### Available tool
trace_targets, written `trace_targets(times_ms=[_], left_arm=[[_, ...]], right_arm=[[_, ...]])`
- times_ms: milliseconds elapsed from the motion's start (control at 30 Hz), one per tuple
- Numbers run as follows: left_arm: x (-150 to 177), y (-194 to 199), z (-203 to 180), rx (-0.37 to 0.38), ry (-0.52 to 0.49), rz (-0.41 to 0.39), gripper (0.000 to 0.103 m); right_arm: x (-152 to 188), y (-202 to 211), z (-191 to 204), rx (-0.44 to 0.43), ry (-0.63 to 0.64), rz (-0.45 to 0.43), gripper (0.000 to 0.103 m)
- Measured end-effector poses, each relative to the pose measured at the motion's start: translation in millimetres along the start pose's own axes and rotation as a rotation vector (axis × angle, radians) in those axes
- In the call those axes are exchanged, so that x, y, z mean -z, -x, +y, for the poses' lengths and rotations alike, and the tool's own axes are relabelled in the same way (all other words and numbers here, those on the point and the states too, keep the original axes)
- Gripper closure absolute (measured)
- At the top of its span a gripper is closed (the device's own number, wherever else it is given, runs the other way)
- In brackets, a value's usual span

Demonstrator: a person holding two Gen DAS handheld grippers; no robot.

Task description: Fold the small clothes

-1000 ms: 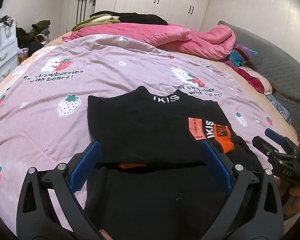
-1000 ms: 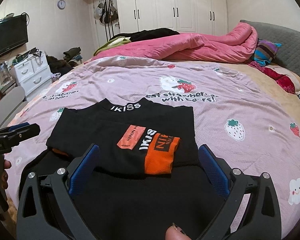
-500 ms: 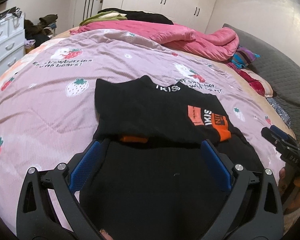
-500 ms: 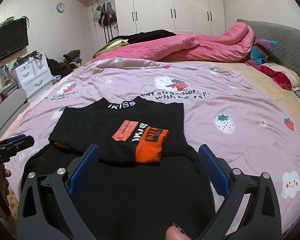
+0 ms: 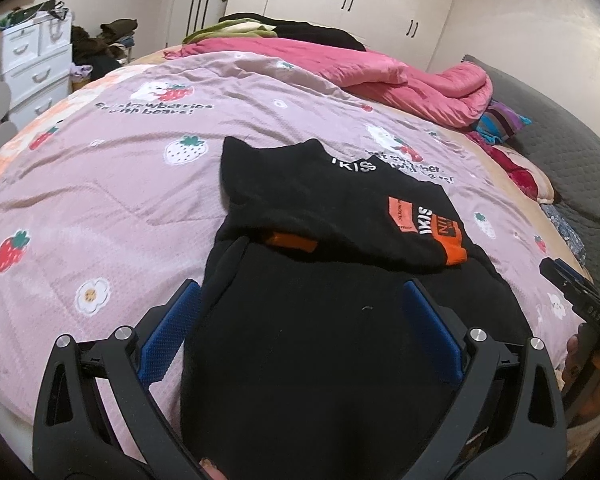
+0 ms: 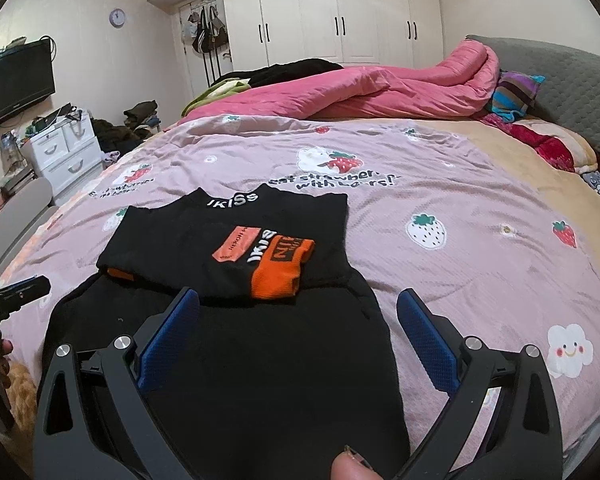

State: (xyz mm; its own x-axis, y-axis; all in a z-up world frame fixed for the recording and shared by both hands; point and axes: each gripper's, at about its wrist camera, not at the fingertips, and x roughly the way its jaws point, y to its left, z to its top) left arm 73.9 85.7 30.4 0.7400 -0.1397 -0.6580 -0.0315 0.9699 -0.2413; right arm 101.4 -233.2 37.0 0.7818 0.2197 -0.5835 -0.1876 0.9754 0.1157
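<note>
Black sweater [image 6: 228, 360] lay on strawberry-print bedspread [image 6: 440, 200] (sleeves folded inward); left gripper [image 5: 300, 312] and right gripper [image 6: 298, 312] both released, grasping nothing

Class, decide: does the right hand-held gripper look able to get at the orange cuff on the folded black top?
Probably yes. The right hand-held gripper is open, and the orange cuff lies exposed just ahead on the black top, nothing between.

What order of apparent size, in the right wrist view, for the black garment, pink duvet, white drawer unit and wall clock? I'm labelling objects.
Largest to smallest, as seen:
1. black garment, though nearness enlarges it
2. pink duvet
3. white drawer unit
4. wall clock
</note>
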Motion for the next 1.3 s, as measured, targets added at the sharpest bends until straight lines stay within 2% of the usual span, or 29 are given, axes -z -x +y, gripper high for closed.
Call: trace_targets(times_ms=[167, 267, 533, 700, 933, 1300], left_arm=[[8.9, 7.5, 6.5, -0.019, 0.008, 0.003, 0.009], [14.5, 11.3, 9.4, -0.055, -0.002, 0.001, 0.009], [34.9, 13.6, 20.7, -0.095, -0.005, 0.042, 0.009], [51.4, 10.8, 25.5, -0.102, -0.001, 0.085, 0.009], [62.5, 12.7, 24.9, -0.115, -0.018, 0.099, 0.009], [79.5, 16.1, 48.7, -0.13, 0.049, 0.143, 0.009]], right_arm=[[7.8, 6.4, -4.0, 0.012, 0.013, 0.015, 0.004], [14.4, 8.8, -7.6, 0.018, 0.014, 0.03, 0.004], [30.9, 11.7, -16.5, 0.016, -0.012, 0.073, 0.004], [38.2, 15.6, -22.9, 0.016, -0.025, 0.084, 0.004], [51.8, 16.2, -29.2, 0.013, -0.029, 0.129, 0.004], [76.6, 14.6, -31.7, -0.001, -0.004, 0.215, 0.004]])
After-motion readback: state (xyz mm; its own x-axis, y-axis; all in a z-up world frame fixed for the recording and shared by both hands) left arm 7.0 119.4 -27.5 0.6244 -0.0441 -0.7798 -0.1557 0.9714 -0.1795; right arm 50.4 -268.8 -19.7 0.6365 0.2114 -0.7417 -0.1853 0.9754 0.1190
